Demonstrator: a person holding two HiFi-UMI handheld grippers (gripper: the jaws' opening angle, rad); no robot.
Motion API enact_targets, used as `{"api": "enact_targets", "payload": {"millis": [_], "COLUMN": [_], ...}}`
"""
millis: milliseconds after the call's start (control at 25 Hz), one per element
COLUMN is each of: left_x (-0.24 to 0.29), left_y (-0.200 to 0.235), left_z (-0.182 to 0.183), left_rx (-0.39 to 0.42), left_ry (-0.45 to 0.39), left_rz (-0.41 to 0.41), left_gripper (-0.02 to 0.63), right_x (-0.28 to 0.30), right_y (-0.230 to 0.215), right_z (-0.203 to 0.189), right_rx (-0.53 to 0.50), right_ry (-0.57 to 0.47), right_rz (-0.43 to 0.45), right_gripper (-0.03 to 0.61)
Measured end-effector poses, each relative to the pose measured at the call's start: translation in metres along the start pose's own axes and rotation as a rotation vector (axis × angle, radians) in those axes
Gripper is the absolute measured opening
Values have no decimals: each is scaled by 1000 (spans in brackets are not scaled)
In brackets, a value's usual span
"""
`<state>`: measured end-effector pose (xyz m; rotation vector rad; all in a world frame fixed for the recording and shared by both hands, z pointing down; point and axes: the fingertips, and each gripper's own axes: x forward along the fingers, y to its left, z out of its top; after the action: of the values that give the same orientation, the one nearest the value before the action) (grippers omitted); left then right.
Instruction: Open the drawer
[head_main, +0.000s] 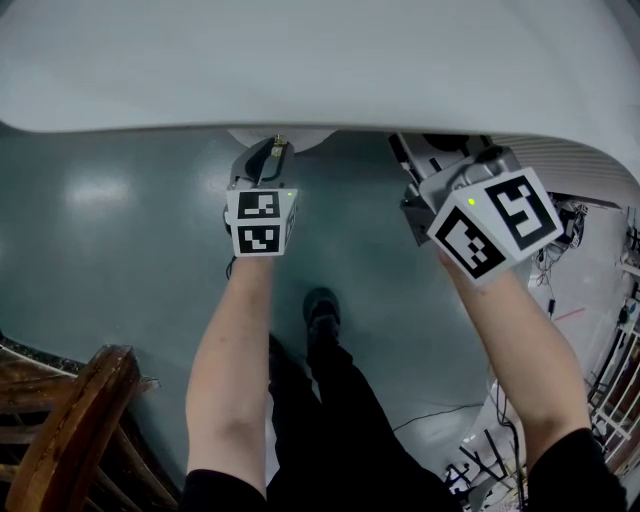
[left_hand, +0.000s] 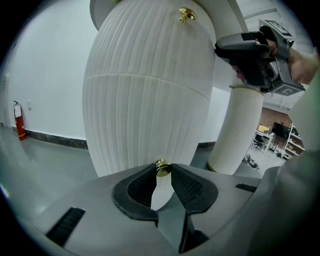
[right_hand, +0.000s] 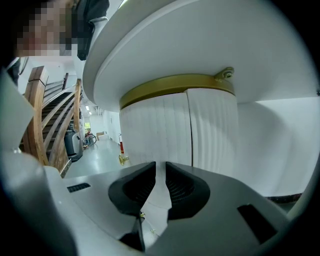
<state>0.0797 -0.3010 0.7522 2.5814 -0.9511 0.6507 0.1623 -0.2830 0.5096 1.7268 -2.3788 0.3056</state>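
1. While the left gripper (left_hand: 162, 171) clamps its two dark jaws on a small round brass knob (left_hand: 161, 166), the curved, white ribbed drawer (left_hand: 135, 135) that this knob seems to belong to lies flush with the white ribbed barrel-shaped pedestal (left_hand: 145, 50). I judge the drawer to be shut.
2. The drawer sits in the lower part of the pedestal, under the round white worktop (head_main: 300, 60). A faint seam (left_hand: 150, 82) runs across the ribbing above it and probably marks its upper edge. A second brass knob (left_hand: 187, 15) sits much higher, near the top of the pedestal.
3. The right gripper (right_hand: 160, 164) is released. Its jaws stand narrowly apart with nothing between them, and it faces the ribbed white body below a gold band (right_hand: 170, 84). In the head view it hangs beside the left gripper at the worktop's edge.
4. By my reading, the grasp on the knob is made and the pull has not begun.
5. The next move likely calls for a straight, steady pull back toward the person, square to the curved front.
6. The knob is small and smooth, so the jaws could slip off it if the pull goes sideways or the grip loosens.
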Motion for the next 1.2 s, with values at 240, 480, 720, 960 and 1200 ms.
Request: {"api": "enact_targets", "payload": {"millis": [240, 480, 720, 960, 1200], "left_x": [-3, -2, -10, -34, -62], "left_y": [0, -5, -13, -21, -32], "left_z": [-1, 4, -3, -23, -44], "left_rx": [16, 55, 40, 11, -4], "left_ry": [-7, 18, -3, 8, 53], "left_rz": [-8, -45, -45, -54, -69], "left_gripper": [100, 97, 97, 97, 98], "right_x": [0, -2, -7, -6, -15], "right_y": [2, -3, -8, 1, 23], "right_z": [0, 2, 0, -7, -9], "right_rx": [-16, -14, -24, -13, -5], "right_ry": [1, -9, 3, 3, 9], "right_rz": [3, -8, -2, 4, 27], "right_gripper": [20, 20, 20, 20, 20]}}
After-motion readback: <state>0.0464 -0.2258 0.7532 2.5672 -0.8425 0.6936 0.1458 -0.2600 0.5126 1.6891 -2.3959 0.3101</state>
